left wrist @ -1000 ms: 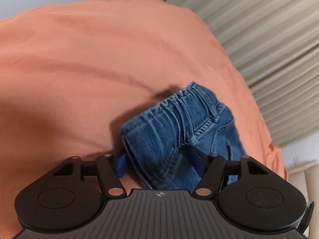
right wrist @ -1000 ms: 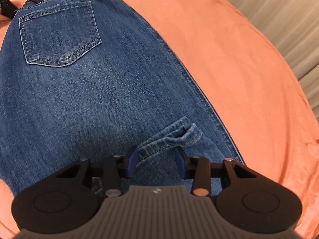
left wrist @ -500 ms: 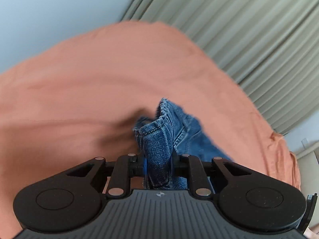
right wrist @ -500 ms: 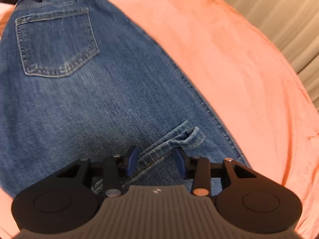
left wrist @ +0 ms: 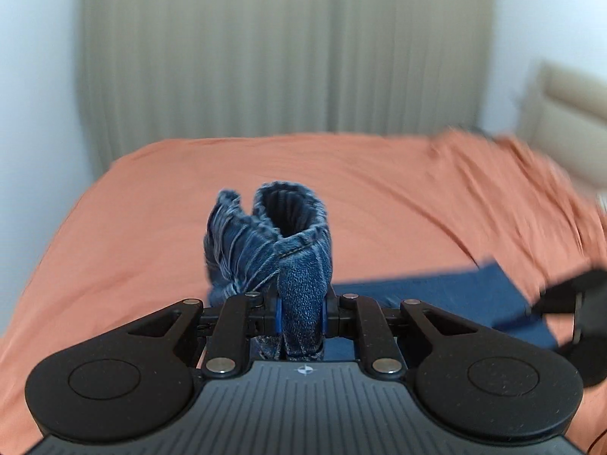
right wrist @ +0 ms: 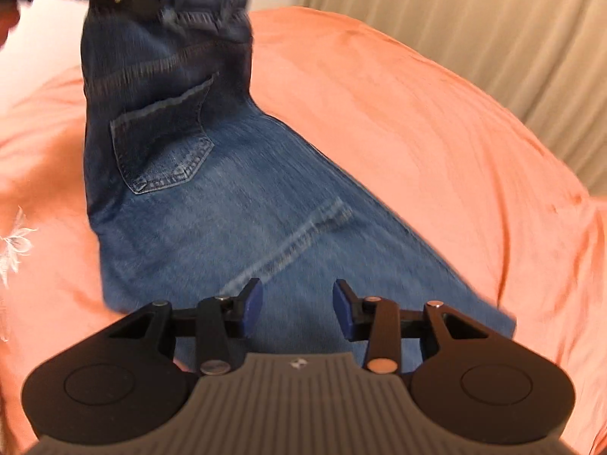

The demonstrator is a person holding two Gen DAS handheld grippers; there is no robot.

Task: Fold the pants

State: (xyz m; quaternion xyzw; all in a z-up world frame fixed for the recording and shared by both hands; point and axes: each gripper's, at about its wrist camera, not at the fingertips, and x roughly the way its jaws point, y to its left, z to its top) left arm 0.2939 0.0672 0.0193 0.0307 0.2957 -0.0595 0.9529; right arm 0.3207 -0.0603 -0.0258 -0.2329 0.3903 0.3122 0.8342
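The left claw (left wrist: 300, 313) grips a bunched fold of the blue denim pants (right wrist: 235, 204) at the waistband, lifted at the upper left of the right wrist frame. The legs lie across the orange-sheeted bed (right wrist: 417, 121). The right claw (right wrist: 297, 305) gapes wide above blurred denim, holding nothing.

A bed (left wrist: 159, 204) with an orange sheet (right wrist: 398, 113) fills the lower part of both views; the sheet lies in soft wrinkles, more rumpled toward the right in the left wrist view. A small white flower motif (right wrist: 15, 246) marks the sheet at the left edge of the right wrist view. Behind the bed hangs a beige pleated curtain (left wrist: 280, 49), flanked by pale walls (left wrist: 34, 76). A cream padded headboard (left wrist: 569, 113) stands at the right. Light is soft and even.
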